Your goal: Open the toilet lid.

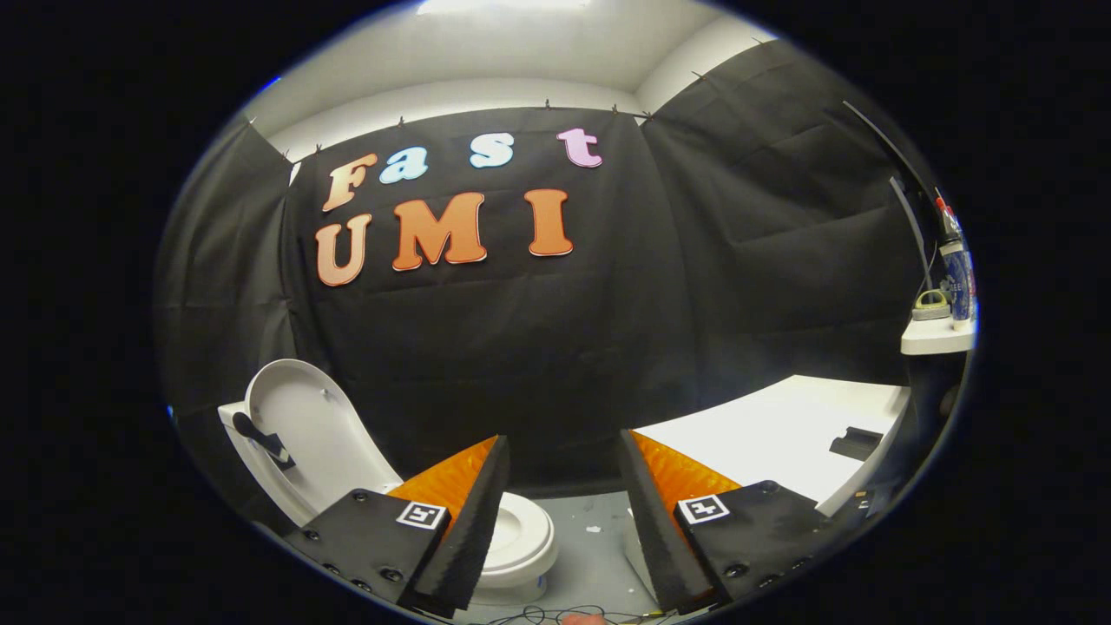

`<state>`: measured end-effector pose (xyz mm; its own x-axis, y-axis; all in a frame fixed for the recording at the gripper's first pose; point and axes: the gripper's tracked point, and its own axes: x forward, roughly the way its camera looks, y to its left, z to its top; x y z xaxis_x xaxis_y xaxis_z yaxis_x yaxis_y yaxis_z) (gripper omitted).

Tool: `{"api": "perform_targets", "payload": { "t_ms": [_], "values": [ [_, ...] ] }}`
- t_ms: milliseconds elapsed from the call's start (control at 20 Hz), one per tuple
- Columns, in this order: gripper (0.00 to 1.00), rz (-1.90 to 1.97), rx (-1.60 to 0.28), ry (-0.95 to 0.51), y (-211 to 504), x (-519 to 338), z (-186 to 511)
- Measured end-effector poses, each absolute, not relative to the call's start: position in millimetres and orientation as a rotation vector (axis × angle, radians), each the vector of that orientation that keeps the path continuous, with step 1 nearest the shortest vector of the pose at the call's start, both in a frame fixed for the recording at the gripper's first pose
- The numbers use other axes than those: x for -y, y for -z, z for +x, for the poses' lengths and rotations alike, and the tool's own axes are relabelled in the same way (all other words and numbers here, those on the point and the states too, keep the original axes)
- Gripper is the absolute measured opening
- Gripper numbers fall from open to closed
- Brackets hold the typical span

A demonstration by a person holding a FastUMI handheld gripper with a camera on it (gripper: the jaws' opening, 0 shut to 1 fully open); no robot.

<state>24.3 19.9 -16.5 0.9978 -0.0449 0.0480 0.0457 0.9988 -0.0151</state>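
Toilet lid (304, 425): raised, standing upright and leaning back against the white tank (233, 417), its pale underside facing you. It sits beyond and to the left of your left finger (473, 512). Below it, the white toilet bowl (521, 534) with its seat down shows just past that finger's tip, partly hidden by the finger and its orange backing.

Gripper (560, 451): your two black wedge-shaped fingers stand spread wide apart with nothing between them; through the gap you see grey floor (590, 538) and the black cloth wall. Neither finger touches the toilet. Each finger mount carries a small square black-and-white marker (421, 515).

Surroundings: a white table (772, 434) extends beyond your right finger (651, 512), with a small dark object (855, 443) lying near its far edge. Higher up at the far right, a white shelf (933, 337) holds a roll of tape (930, 305) and a can (959, 286). Thin dark cables (555, 615) lie on the floor nearest you.
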Motion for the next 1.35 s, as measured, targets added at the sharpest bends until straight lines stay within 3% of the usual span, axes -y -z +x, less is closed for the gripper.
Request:
{"api": "perform_targets", "payload": {
  "t_ms": [1350],
  "values": [
    [0.82, -0.052, 0.015, 0.031, 24.0, -28.7, 26.0]
  ]
}}
